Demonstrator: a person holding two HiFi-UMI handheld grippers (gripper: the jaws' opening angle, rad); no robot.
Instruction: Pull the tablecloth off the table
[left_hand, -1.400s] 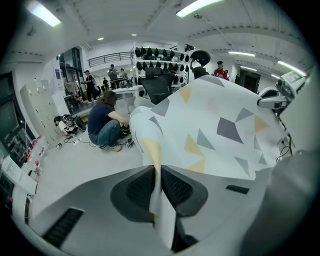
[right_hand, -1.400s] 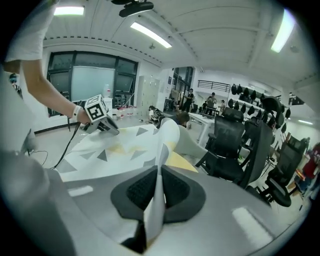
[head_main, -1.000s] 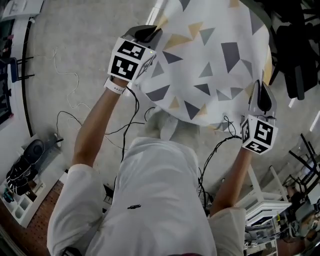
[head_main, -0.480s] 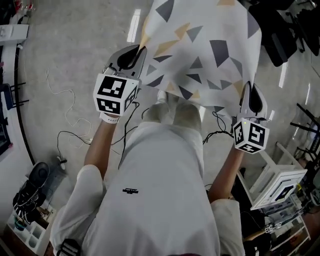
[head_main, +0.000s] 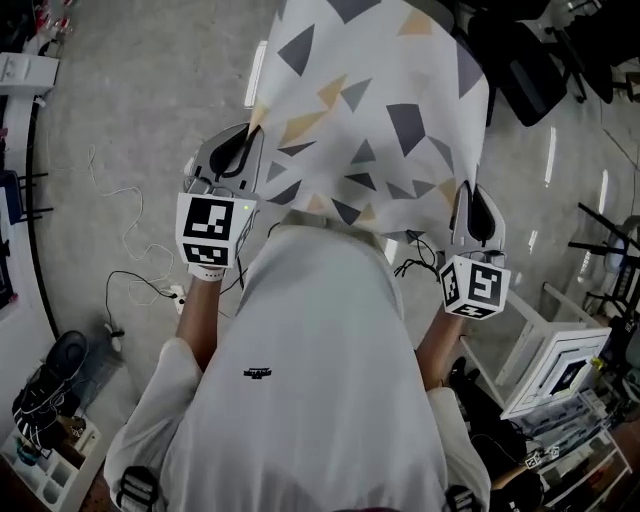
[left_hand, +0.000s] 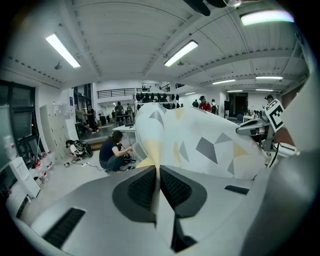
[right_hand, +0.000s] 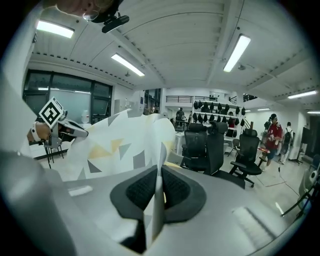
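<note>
Nearest, by the person's white shirt (head_main: 320, 380), the left gripper (head_main: 252, 130) was closed tight on one corner of the tablecloth (head_main: 370, 110), and the right gripper (head_main: 470, 195) pinched the other corner. The cloth stretched away between them, above the floor (head_main: 150, 100), with black office chairs (right_hand: 215, 145) beyond.

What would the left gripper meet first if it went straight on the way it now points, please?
Most likely the tablecloth itself: the left gripper is shut on its edge, and the fabric rises directly ahead of the jaws.
</note>
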